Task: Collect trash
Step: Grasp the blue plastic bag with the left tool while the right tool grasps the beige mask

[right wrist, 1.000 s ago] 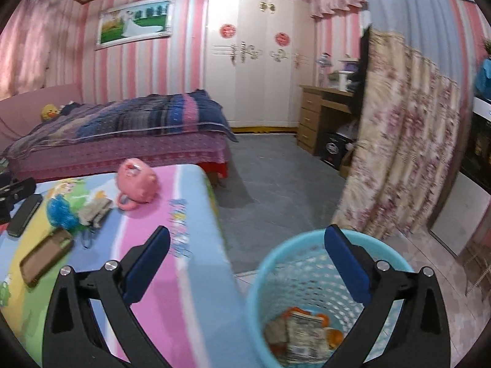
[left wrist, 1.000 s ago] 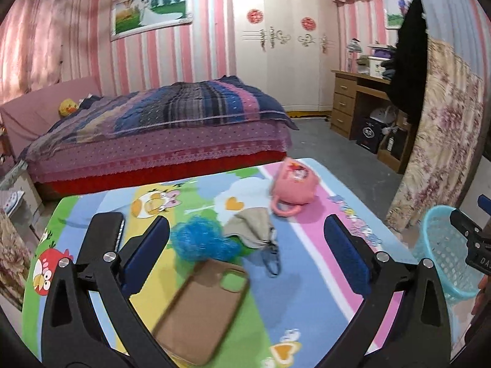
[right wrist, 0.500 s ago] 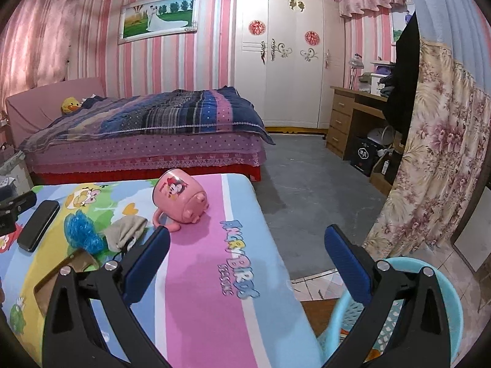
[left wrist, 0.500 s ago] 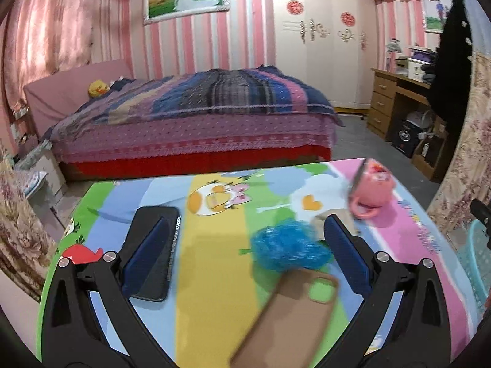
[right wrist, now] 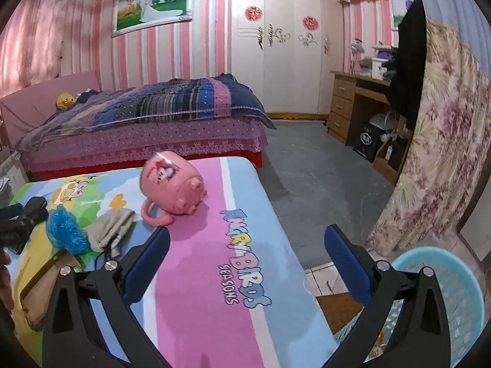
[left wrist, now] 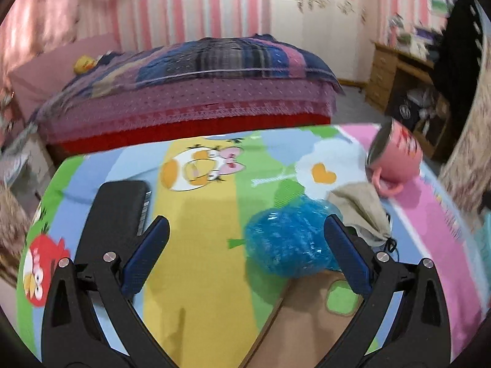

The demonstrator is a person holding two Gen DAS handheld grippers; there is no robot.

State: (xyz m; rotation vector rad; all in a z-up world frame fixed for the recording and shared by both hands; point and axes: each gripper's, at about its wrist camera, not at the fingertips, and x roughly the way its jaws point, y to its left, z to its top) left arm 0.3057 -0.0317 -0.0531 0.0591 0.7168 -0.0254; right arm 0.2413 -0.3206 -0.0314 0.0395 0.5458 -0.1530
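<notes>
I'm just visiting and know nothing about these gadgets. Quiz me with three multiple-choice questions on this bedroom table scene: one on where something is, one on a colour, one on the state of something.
1. Where does the crumpled blue wrapper lie?
A. In the basket
B. On the cartoon tablecloth, beside the beige pouch
C. On the bed

2. What colour is the mug?
A. Pink
B. Green
C. White

3. How does the left gripper stand?
A. Shut on the wrapper
B. Shut on the mug
C. Open, holding nothing

Answers:
1. B: the left wrist view shows the wrapper on the cloth, next to the pouch.
2. A: both views show a pink body and handle.
3. C: its blue pads stand wide apart, with the wrapper just inside the right-hand one, ungripped.
</notes>
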